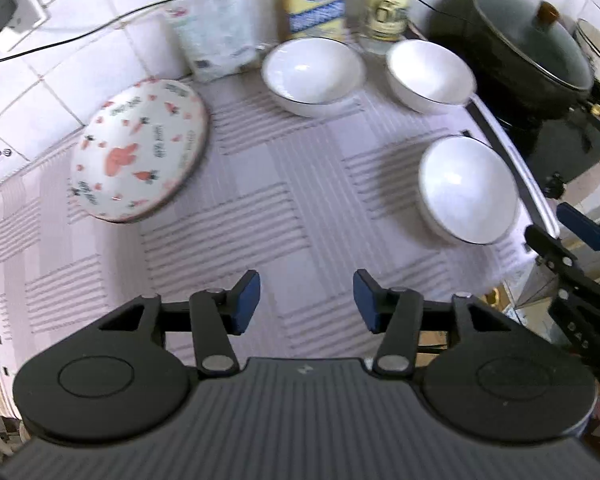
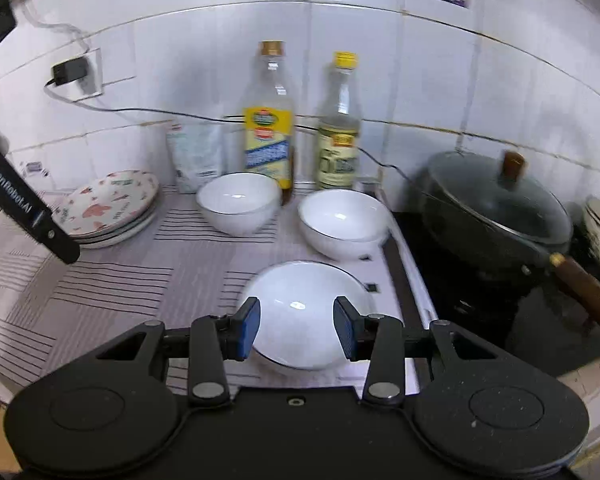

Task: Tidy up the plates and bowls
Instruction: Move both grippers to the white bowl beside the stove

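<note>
A stack of white plates with pink rabbit and carrot prints sits at the back left of the striped cloth. Two white bowls stand at the back by the bottles, and a third white bowl is nearer, at the cloth's right edge. My left gripper hangs open over bare cloth with nothing between its fingers. My right gripper is open just above the near bowl's front; in the left wrist view the right gripper stays clear of the bowl's right side.
Two bottles and a white pouch stand against the tiled wall. A dark lidded wok with a wooden handle sits on the black stove to the right. A cable runs from a wall plug.
</note>
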Motion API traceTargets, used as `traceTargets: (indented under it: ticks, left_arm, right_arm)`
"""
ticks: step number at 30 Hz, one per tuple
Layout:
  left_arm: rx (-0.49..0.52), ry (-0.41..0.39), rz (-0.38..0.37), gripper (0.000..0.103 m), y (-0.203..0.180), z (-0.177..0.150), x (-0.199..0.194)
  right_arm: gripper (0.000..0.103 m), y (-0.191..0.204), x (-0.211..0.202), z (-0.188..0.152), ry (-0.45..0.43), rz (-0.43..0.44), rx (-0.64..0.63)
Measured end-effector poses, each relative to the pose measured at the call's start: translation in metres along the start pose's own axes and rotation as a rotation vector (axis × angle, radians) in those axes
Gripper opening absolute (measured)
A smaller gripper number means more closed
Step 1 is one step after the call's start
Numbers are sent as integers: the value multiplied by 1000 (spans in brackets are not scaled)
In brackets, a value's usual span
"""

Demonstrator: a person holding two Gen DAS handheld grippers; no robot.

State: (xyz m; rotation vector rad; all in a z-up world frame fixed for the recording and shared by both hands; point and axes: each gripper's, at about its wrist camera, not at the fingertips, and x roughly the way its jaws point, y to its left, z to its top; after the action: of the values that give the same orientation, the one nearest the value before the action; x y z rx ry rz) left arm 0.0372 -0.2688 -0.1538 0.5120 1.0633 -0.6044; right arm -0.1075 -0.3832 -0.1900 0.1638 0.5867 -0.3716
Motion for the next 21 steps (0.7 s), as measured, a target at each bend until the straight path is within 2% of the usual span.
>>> traceTargets:
  ticks: [6, 8, 9, 11, 14, 16, 17, 18, 20, 21]
  left_arm:
    - [-1, 0, -9, 59, -48, -4, 8]
    - [-14, 6, -16, 59, -60, -2, 14]
    - [-18, 8, -17, 59, -65, -1, 17]
    - [-17, 3, -12, 60, -74, 3, 21]
    - [-36, -3, -16, 65, -82, 8, 28]
    - [-35, -12, -21, 72, -89, 12, 32]
    - [-23, -22, -20, 74, -93, 14, 34]
    - [-9, -36, -9, 77, -96, 16, 37]
    - [0, -62, 23, 80, -102, 21, 43]
    - [4, -69, 31, 81, -104, 23, 48]
  right_arm:
    - [52, -40, -4, -27, 3, -30, 71]
    - [53, -49, -5, -36, 9, -12, 90]
    - [58, -53, -4, -41, 11, 3, 97]
    - [66, -56, -1, -50, 19, 8, 99]
    - [66, -56, 7, -61, 33, 18, 98]
    - [67, -56, 16, -67, 47, 26, 105]
    - [71, -54, 21, -72, 52, 31, 108]
    - [74, -53, 27, -75, 55, 36, 109]
    - [75, -50, 36, -79, 54, 58, 110]
    - [80, -49, 41, -80, 53, 76, 107]
